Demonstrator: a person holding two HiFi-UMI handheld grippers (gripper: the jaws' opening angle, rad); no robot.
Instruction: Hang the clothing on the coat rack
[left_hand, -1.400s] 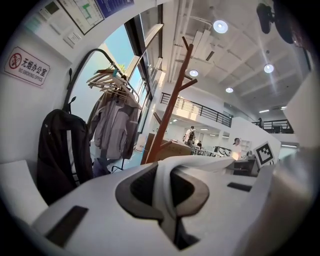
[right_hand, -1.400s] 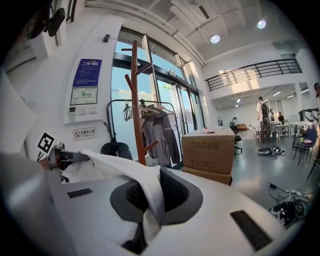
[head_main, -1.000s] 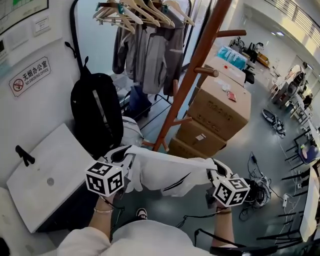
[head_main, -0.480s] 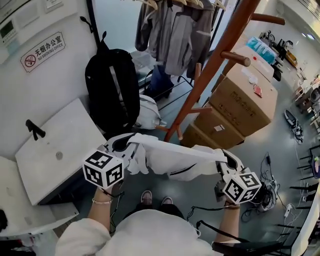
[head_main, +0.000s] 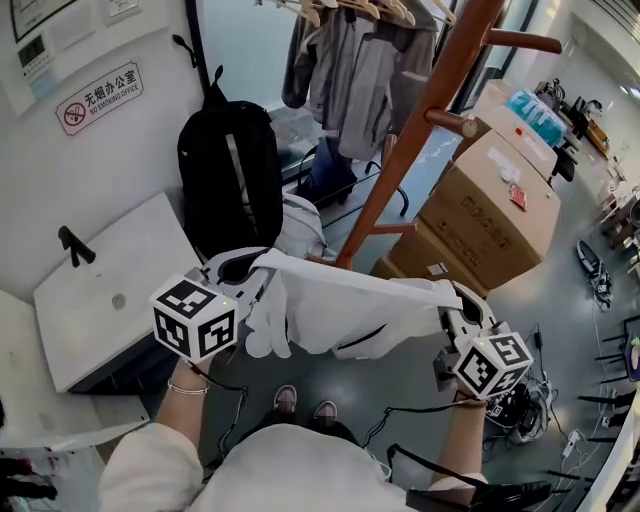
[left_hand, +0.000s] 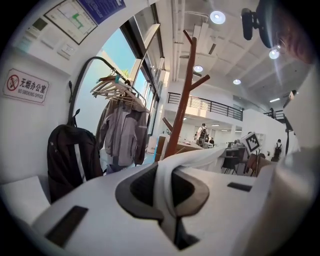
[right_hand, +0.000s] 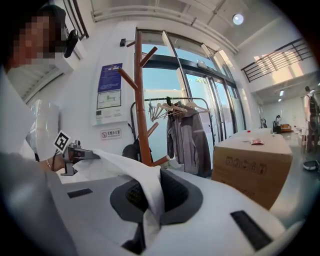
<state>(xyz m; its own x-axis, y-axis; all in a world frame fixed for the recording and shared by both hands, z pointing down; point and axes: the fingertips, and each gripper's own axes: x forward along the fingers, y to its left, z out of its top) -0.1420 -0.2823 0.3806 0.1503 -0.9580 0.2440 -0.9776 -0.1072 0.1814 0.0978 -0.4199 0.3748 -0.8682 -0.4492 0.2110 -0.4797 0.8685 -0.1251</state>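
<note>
A white garment (head_main: 345, 310) hangs stretched between my two grippers in front of the person. My left gripper (head_main: 252, 272) is shut on its left edge, and the cloth (left_hand: 167, 192) runs out of the closed jaws. My right gripper (head_main: 457, 303) is shut on the right edge, with white fabric (right_hand: 150, 197) pinched between its pads. The brown wooden coat rack (head_main: 420, 130) stands just beyond the garment, its pegs (head_main: 450, 122) sticking out to the right. In the gripper views the rack's trunk (left_hand: 179, 112) (right_hand: 141, 110) rises straight ahead.
A black backpack (head_main: 228, 180) hangs on the wall to the left. Grey jackets (head_main: 345, 75) hang on a clothes rail behind the rack. Stacked cardboard boxes (head_main: 490, 210) stand right of the rack. A white cabinet top (head_main: 110, 290) lies at the left. Cables (head_main: 520, 405) trail over the floor at the right.
Both grippers have risen a little with the garment still stretched between them, and the right one has moved sideways. The view has shifted so the rack's base sits nearer the garment.
</note>
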